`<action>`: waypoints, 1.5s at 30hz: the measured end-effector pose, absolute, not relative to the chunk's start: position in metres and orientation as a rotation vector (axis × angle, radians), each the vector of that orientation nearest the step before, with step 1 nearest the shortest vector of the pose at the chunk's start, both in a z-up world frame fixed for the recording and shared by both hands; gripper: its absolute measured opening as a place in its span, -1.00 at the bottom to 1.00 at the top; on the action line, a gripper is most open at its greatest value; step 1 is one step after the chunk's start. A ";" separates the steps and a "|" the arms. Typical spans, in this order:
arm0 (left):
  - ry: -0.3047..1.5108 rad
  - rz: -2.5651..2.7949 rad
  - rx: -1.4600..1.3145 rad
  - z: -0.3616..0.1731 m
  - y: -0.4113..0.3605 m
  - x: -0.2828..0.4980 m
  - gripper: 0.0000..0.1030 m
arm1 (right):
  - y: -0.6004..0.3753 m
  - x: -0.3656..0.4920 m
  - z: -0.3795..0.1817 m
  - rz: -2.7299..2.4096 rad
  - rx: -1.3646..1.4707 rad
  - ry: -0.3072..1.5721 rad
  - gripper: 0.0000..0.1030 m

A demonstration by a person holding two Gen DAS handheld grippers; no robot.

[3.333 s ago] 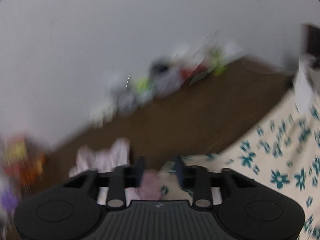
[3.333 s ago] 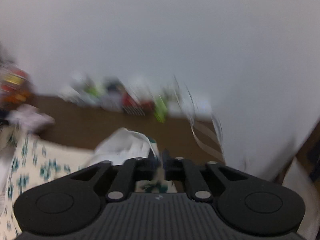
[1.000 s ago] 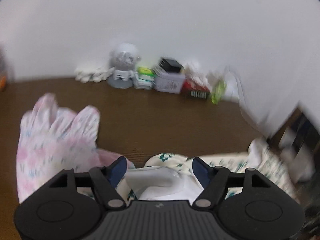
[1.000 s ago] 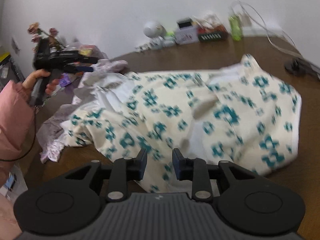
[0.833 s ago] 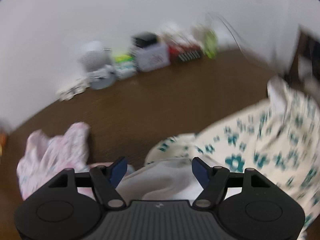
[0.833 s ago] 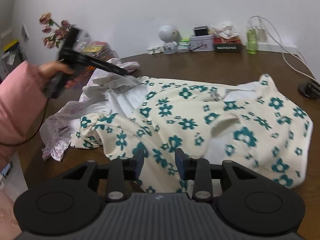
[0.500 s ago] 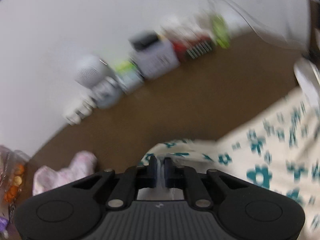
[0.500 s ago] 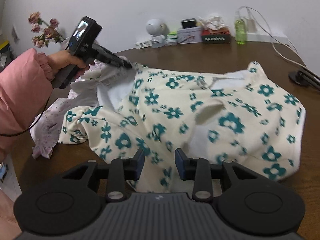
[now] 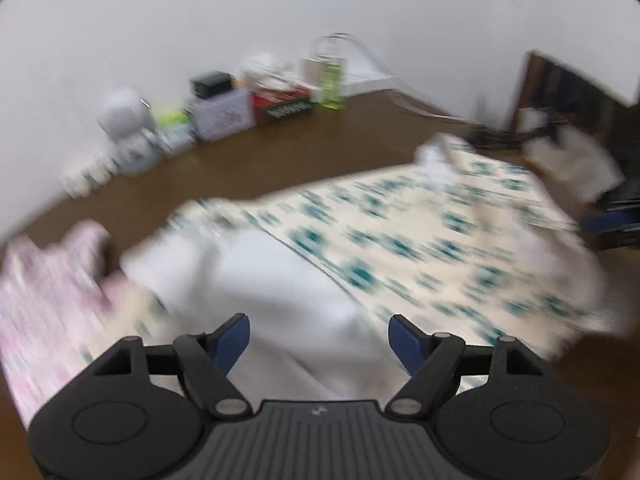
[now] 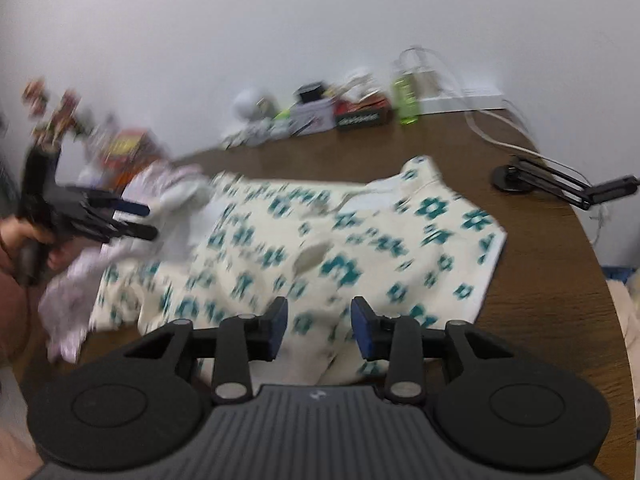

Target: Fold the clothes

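- Left wrist view: your left gripper (image 9: 319, 334) has its jaws spread wide, with nothing between the blue pads (image 9: 232, 336).
- Straight ahead of those open fingers lies the floral garment (image 9: 420, 240), cream with teal flowers; its plain white inner side is turned up just beyond the tips, and the printed part runs off ahead and to the right.
- To the left of your left gripper sits a pink garment (image 9: 48, 280), touching the floral one; the frame is too blurred to tell how it is folded.
- Both pieces lie on the brown table (image 9: 280, 160), which stretches well ahead of the fingers.
- At the far edge, against the wall, stand a white round device (image 9: 122, 114), a pale box (image 9: 224, 114) and a green bottle (image 9: 332, 80), all well apart from the cloth.
- Right wrist view: your right gripper (image 10: 319, 326) is also parted and grips nothing, its tips over the near hem of the floral garment (image 10: 340, 248).
- The garment spreads ahead of that claw across the table (image 10: 560, 300), crumpled toward the left.
- Far to the left of the right gripper you can see your left gripper (image 10: 128, 220) held in your left hand (image 10: 24, 236), fingers apart over the heap of pale cloth.
- Ahead and to the right, a black desk arm (image 10: 560, 184) lies on the table, clear of the cloth.
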State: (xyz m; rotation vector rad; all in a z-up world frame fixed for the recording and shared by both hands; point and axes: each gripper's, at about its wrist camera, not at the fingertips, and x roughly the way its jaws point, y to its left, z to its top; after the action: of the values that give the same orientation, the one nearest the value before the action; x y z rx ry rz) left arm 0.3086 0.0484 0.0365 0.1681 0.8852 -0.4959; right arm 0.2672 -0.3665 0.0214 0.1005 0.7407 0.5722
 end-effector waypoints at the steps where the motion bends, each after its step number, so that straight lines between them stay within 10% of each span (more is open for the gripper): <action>1: 0.901 -0.533 0.139 0.036 0.052 0.297 0.48 | -0.362 0.262 0.020 0.578 0.072 0.745 -0.17; 6: 0.960 -0.565 0.191 0.010 0.042 0.266 0.48 | -0.334 0.257 0.002 0.506 -0.080 0.783 -0.21; 8: 0.972 -0.547 0.200 0.001 0.036 0.263 0.35 | -0.326 0.260 -0.006 0.474 -0.127 0.800 -0.52; 10: 0.983 -0.533 0.184 -0.005 0.035 0.264 -0.70 | -0.329 0.264 -0.008 0.467 -0.102 0.821 -0.93; 11: 0.982 -0.524 0.178 -0.006 0.036 0.265 -0.85 | -0.332 0.266 -0.006 0.460 -0.087 0.821 -0.95; 18: 0.882 -0.647 0.170 0.018 0.065 0.232 -0.76 | -0.375 0.254 0.037 0.370 -0.021 0.753 -0.84; 22: 0.871 -0.662 0.156 0.015 0.067 0.221 0.27 | -0.355 0.226 0.048 0.459 -0.083 0.690 -0.01; 30: 0.906 -0.581 0.141 0.004 0.046 0.245 0.32 | -0.308 0.247 0.026 0.611 -0.154 0.809 -0.11; 32: 0.922 -0.563 0.135 -0.004 0.043 0.252 0.21 | -0.306 0.263 0.012 0.602 -0.175 0.869 -0.11; 34: 0.930 -0.567 0.119 -0.006 0.045 0.254 -0.92 | -0.306 0.274 0.002 0.633 -0.172 0.918 -0.36; 35: 0.933 -0.570 0.110 -0.007 0.045 0.256 -0.92 | -0.309 0.276 0.000 0.663 -0.154 0.937 -0.97; 45: 0.654 -0.634 0.271 0.077 0.084 0.186 -0.92 | -0.341 0.243 0.072 1.036 -0.033 0.802 -0.95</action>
State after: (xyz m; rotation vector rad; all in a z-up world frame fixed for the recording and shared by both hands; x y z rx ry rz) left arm 0.1858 0.0837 0.0771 0.2714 0.6537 -0.6338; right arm 0.2426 -0.3410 0.0722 -0.0325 0.8019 1.0359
